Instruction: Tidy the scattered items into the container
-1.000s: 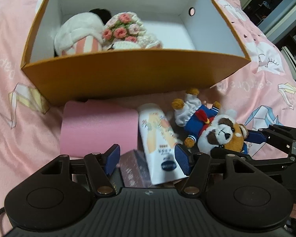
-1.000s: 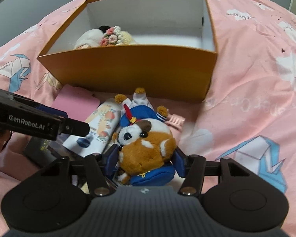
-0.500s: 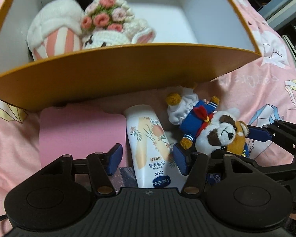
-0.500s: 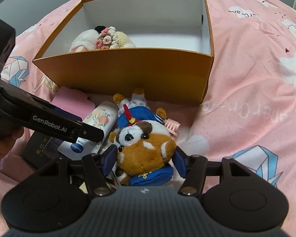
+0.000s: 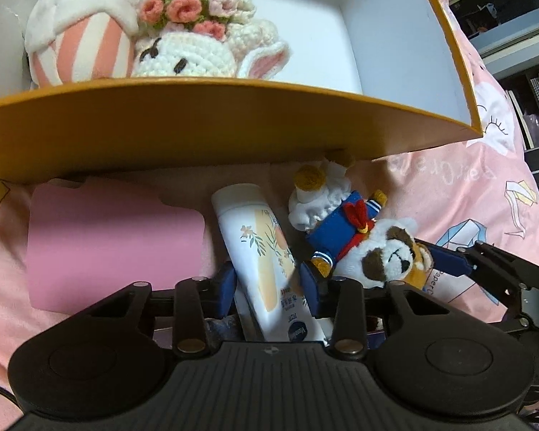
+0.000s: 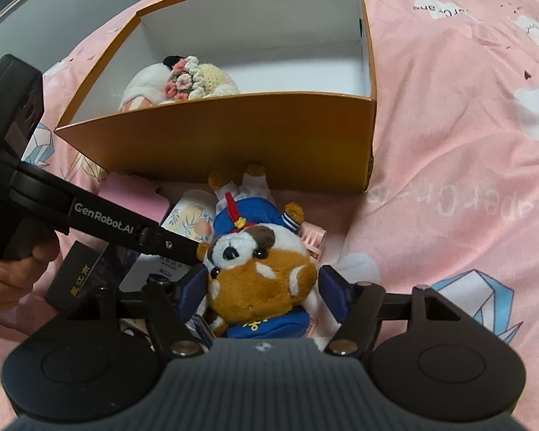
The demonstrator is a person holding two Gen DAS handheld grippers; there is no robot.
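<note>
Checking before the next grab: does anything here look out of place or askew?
Yes: the lotion tube, stuffed dog and pink card lie jumbled outside the box, the dog upside down against its wall.

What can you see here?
box: one, orange, on bedspread
bedspread: one, pink, underneath
crochet bunny: one, cream, in box
striped plush: one, pink, in box
lotion bottle: one, white, before box
panda plush: one, brown, beside bottle
card: one, pink, left of bottle
hair clip: one, pink, beside plush
dark box: one, black, near hand
left tongs: one, black, just closed on lotion bottle
right tongs: one, black, just opening, astride panda plush
hand: one, on left tongs
</note>
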